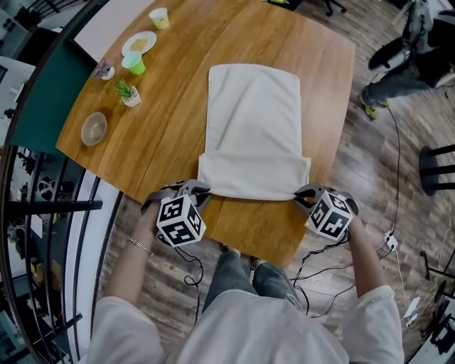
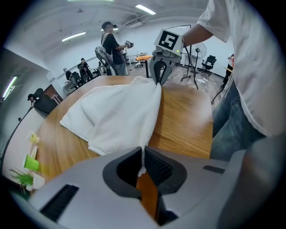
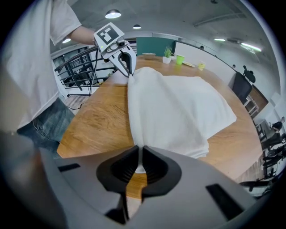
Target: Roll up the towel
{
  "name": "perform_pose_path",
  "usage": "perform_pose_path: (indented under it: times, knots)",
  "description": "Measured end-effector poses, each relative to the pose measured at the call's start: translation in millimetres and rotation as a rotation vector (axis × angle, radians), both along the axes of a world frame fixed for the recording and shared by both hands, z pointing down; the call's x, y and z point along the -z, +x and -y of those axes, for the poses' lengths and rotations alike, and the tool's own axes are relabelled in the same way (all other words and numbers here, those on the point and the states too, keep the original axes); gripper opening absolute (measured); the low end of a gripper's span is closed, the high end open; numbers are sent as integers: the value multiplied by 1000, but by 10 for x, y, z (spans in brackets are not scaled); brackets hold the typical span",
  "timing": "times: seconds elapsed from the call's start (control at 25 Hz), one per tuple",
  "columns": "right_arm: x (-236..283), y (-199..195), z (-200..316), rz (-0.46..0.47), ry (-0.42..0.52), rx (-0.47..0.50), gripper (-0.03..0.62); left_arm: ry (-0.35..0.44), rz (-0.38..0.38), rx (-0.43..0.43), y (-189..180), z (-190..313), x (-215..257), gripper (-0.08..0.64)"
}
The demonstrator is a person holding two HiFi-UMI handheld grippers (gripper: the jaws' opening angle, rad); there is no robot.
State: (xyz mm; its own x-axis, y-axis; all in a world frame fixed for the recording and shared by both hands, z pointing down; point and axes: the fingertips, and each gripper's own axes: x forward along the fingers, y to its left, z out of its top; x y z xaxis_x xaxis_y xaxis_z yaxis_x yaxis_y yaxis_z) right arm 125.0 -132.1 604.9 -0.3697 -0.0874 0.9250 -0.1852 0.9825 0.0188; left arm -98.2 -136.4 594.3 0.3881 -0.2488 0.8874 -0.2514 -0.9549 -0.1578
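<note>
Towel (image 1: 254,128): white, flat on table (image 1: 178,135), centred, long axis running from near edge toward far edge. The near end forms a wider band, slightly raised, close to the near edge.

Left gripper (image 2: 143,167): jaws pressed together on the towel's near left corner; a thin fold of cloth shows between the ribbed pads. Points steeply down.

Right gripper (image 3: 140,165): jaws likewise closed, pinching the near right corner; a thin strip of cloth sits in the gap. Also points steeply down.

The towel edge is stretched between the two grippers, parallel to the near edge.

Left side of the table, well apart from the towel: bowl (image 1: 94,129) by the left edge, small plant (image 1: 129,92), green cup (image 1: 134,65) and plate (image 1: 138,43). Yellow cup (image 1: 160,18) near the far left corner.
</note>
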Motion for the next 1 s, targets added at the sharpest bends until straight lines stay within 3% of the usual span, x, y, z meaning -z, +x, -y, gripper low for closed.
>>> perform_pose_path:
  times: [0.16, 0.36, 0.44, 0.8, 1.0]
  knots:
    - [46, 39, -431, 30, -68, -14, 26, -68, -15, 3, 34, -449, 49, 20]
    - [240, 78, -1071, 91, -194, -23, 26, -258, -36, -5, 62, -1137, 181, 20]
    - [386, 89, -1150, 127, -203, -42, 26, -283, -53, 8, 52, -1200, 307, 20]
    - [1067, 45, -422, 216, -28, -115, 26, -104, -100, 79, 0, -268, 910, 21]
    - [1049, 65, 194, 203, 54, -189, 26, -92, -137, 147, -20, 315, 871, 21]
